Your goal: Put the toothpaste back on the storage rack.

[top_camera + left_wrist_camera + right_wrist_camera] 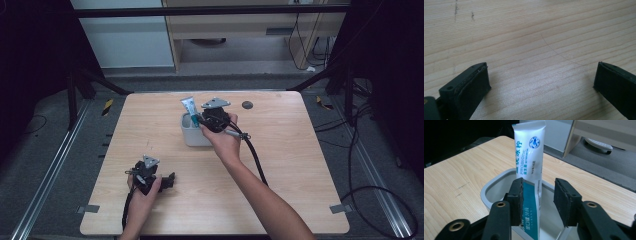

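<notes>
A person sits at a wooden table [280, 165] with a two-jaw gripper in each hand. Seen from above, the right gripper [200, 120] reaches to the middle of the far half of the table, where a small grey bin [192, 137] stands. A white and teal tube [189, 106] stands upright in the bin, its flat crimped end pointing up and rising above the rim. In the right gripper view, the tube [529, 157] sits between the two black jaws, with the bin's rim [489, 187] behind and below them. The tube lies against the left jaw pad, while a clear gap separates it from the right pad, so the right gripper [537, 202] is released around the tube and not squeezing it. The left gripper [167, 181] rests low near the front left of the table, well apart from the bin, held in the person's left hand [145, 192]. In the left gripper view, its jaws stand spread wide over bare wood, with nothing between them, so the left gripper [541, 80] is released too. A small dark round disc [247, 105] lies on the table beyond the bin, to its right. Black cables trail from both grippers toward the person.
</notes>
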Demonstrator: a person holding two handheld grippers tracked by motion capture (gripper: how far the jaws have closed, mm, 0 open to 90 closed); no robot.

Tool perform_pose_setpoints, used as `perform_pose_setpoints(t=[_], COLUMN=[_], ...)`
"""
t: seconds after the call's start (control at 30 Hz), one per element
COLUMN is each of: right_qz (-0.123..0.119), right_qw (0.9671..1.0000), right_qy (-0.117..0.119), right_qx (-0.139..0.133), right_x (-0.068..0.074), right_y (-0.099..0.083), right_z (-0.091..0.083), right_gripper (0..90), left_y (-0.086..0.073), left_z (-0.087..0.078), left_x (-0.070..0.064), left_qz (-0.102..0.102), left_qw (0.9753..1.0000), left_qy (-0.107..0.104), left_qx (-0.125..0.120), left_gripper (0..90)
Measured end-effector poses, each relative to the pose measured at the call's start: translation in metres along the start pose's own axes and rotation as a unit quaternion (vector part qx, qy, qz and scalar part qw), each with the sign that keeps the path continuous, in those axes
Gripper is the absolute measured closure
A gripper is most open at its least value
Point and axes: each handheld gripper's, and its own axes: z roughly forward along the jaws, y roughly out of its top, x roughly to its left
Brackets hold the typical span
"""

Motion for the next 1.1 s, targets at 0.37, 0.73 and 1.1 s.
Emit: perform_pose_setpoints(t=[0.37,0.73,1.1], right_qz=[-0.008,-0.012,-0.013], right_qw=[0.9999,0.9988,0.9987], right_qy=[0.007,0.032,0.03], right_qx=[0.009,0.036,0.04], right_x=[-0.003,-0.008,-0.019], right_y=[0.004,0.003,0.001], right_z=[-0.015,-0.025,-0.038], right_gripper=[40.4,18.2,9.9], left_y=[0.0,0.0,0.0], left_z=[0.0,0.0,0.0], left_x=[0.0,0.0,0.0], left_qz=[0.0,0.0,0.0], left_qw=[1.0,1.0,1.0], left_qy=[0.0,0.0,0.0], left_qx=[0.0,0.0,0.0], left_gripper=[0.0,0.0,0.0])
